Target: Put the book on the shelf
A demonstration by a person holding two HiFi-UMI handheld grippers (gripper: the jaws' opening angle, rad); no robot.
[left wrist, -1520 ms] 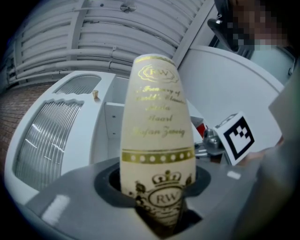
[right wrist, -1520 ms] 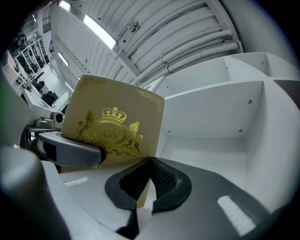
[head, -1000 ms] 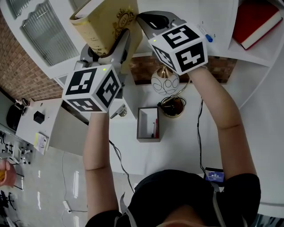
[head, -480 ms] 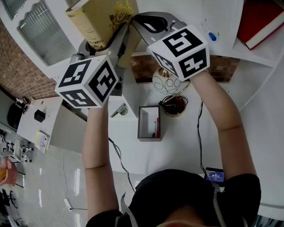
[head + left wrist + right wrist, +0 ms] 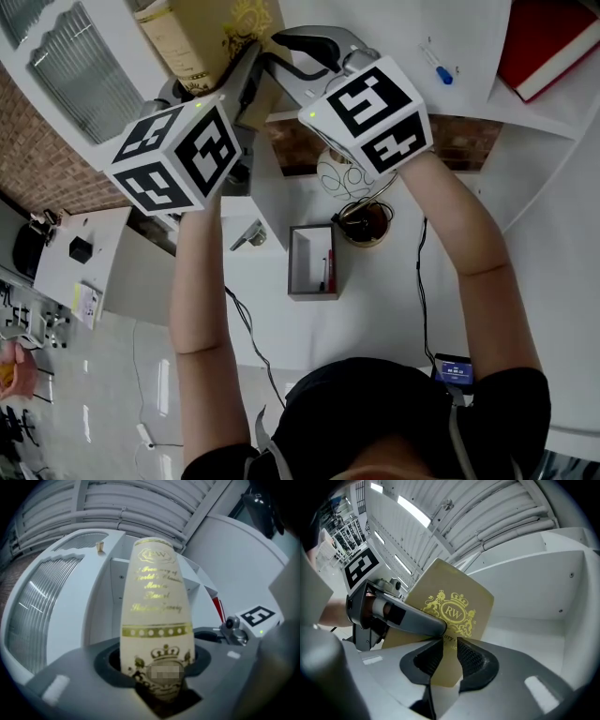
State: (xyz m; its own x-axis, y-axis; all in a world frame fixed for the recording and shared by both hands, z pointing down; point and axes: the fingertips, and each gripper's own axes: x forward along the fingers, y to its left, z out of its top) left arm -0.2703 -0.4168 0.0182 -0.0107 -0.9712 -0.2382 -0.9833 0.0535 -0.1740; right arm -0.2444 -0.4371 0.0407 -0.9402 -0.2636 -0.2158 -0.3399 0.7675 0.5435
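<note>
A cream book with gold print (image 5: 202, 37) is held up in front of the white shelf (image 5: 403, 37). My left gripper (image 5: 211, 84) is shut on its spine end, and in the left gripper view the spine (image 5: 157, 616) stands upright between the jaws of the left gripper (image 5: 157, 665). My right gripper (image 5: 274, 54) sits at the book's right edge. In the right gripper view the front cover (image 5: 454, 606) has its lower corner between the jaws of the right gripper (image 5: 450, 644); those jaws have just been opening and the pads stand off the cover. A left finger (image 5: 405, 616) crosses the cover.
A red book (image 5: 544, 42) lies in a shelf compartment at the upper right, and a blue pen (image 5: 439, 67) lies on the shelf board. Below are a round lamp (image 5: 347, 173), a grey pen box (image 5: 312, 262) and cables on a white desk. A white shelf bay (image 5: 543, 602) is behind the book.
Both grippers and the book have shifted up and to the left in the head view. The right gripper's jaws have parted from the cover.
</note>
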